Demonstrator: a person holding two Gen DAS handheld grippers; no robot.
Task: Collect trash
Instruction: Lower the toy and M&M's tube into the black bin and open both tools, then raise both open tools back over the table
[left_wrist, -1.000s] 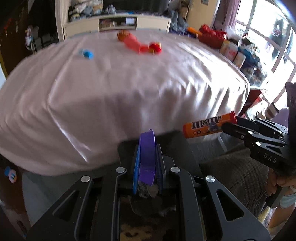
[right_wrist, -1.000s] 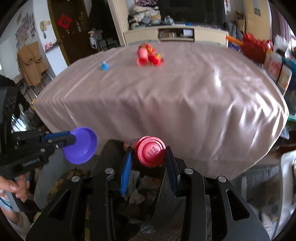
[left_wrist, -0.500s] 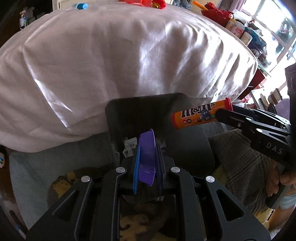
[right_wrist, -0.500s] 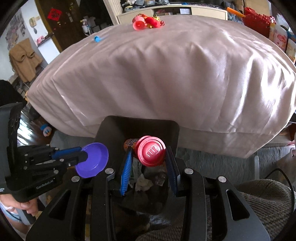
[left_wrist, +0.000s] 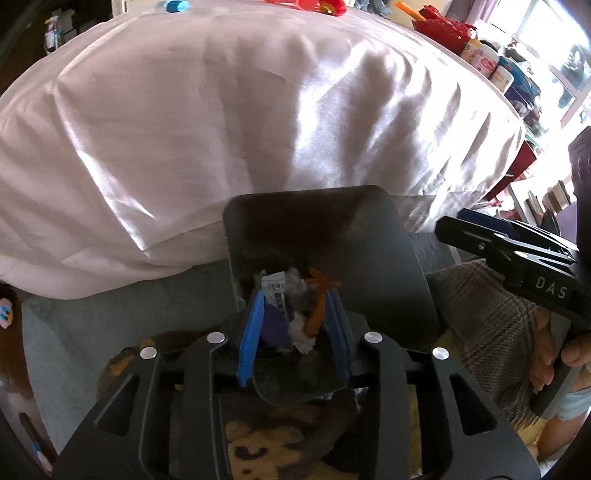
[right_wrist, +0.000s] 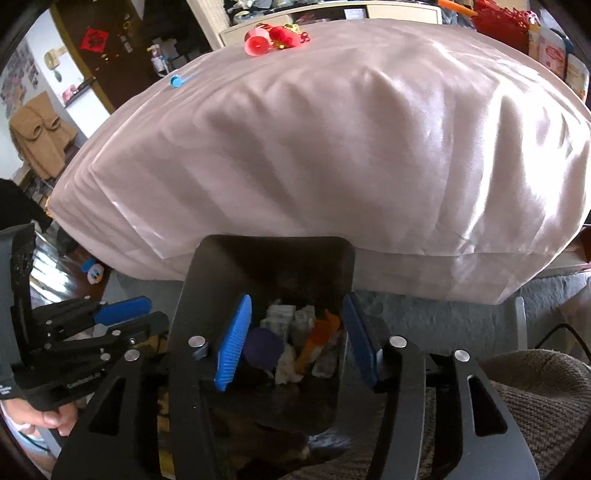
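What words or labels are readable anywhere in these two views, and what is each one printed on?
"DAS": white letters on the black body of the right hand-held gripper, seen in the left wrist view.
Small white lettering on the body of the left hand-held gripper, in the right wrist view: too blurred to read.
Red sign with a dark character on the far wall: not readable.
White packet in the black bin: print too small.

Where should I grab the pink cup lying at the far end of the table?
Pinch the pink cup by its rim wall, coming from the near side of the table. It seems to lie on its side, open mouth facing this way, and red ornaments crowd its right flank.
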